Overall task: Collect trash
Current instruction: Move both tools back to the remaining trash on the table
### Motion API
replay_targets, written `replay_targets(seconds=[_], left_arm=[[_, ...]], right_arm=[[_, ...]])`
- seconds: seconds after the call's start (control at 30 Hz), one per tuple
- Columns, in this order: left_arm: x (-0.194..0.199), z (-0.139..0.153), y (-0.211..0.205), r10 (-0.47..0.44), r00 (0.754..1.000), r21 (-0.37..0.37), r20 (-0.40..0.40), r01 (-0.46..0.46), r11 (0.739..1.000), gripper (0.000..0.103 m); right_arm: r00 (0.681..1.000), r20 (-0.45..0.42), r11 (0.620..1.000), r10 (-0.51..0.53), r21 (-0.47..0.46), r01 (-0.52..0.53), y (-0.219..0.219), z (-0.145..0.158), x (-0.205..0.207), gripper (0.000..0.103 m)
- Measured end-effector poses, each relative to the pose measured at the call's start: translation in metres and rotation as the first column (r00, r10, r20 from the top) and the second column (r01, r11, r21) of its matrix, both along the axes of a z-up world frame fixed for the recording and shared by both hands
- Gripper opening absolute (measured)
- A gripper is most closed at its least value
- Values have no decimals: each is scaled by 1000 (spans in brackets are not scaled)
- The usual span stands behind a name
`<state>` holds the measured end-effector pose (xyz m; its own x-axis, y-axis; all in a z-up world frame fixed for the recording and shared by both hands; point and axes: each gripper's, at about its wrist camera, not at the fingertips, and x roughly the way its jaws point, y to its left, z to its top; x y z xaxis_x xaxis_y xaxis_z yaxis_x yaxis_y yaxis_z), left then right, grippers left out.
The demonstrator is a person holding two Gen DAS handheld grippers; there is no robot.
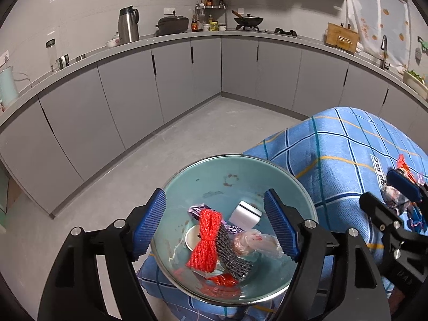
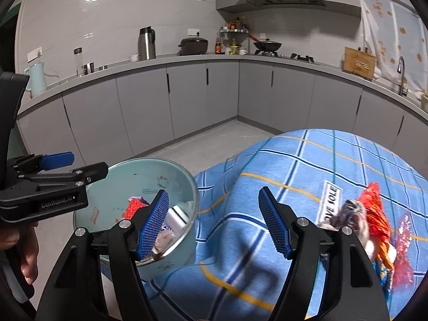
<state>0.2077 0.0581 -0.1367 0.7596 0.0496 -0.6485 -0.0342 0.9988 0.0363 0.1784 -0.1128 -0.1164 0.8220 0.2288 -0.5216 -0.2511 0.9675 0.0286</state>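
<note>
A pale green enamel basin (image 1: 232,171) sits at the left edge of the blue plaid cloth (image 1: 342,144). It holds trash: a red net bundle (image 1: 207,238), a black net, a white block (image 1: 246,214), a clear plastic wrap and a paper cup. My left gripper (image 1: 215,224) is open above the basin, empty. My right gripper (image 2: 214,224) is open and empty over the cloth, beside the basin (image 2: 149,171). More trash lies on the cloth at the right: an orange-red wrapper (image 2: 374,214), a grey wrapper (image 2: 350,211) and a pink wrapper (image 2: 405,240).
Grey kitchen cabinets and counter run along the back and both sides (image 1: 187,61), with a thermos, pots, a wok and a sink on top. Grey floor (image 1: 203,125) lies between them and the cloth-covered surface. A white label (image 2: 330,203) is on the cloth.
</note>
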Motion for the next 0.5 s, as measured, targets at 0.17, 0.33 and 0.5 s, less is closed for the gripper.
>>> replay_targets(seconds=[0.17,0.33,0.5], left_arm=[[-3,3,-13,-29,1000,8,4,29,1000,76],[-7,8,-35,-65,998,21,18,65,998,84],[-6,7,-61,-118,993,25,13,118,993,84]], right_arm=[[1000,15,1000,-21,-4,21,-15,6,-10,69],[996,41,997,-78,-25,79,-43,14,-24,69],[987,60,988,-146,-32,148,-69,19,-34,69]])
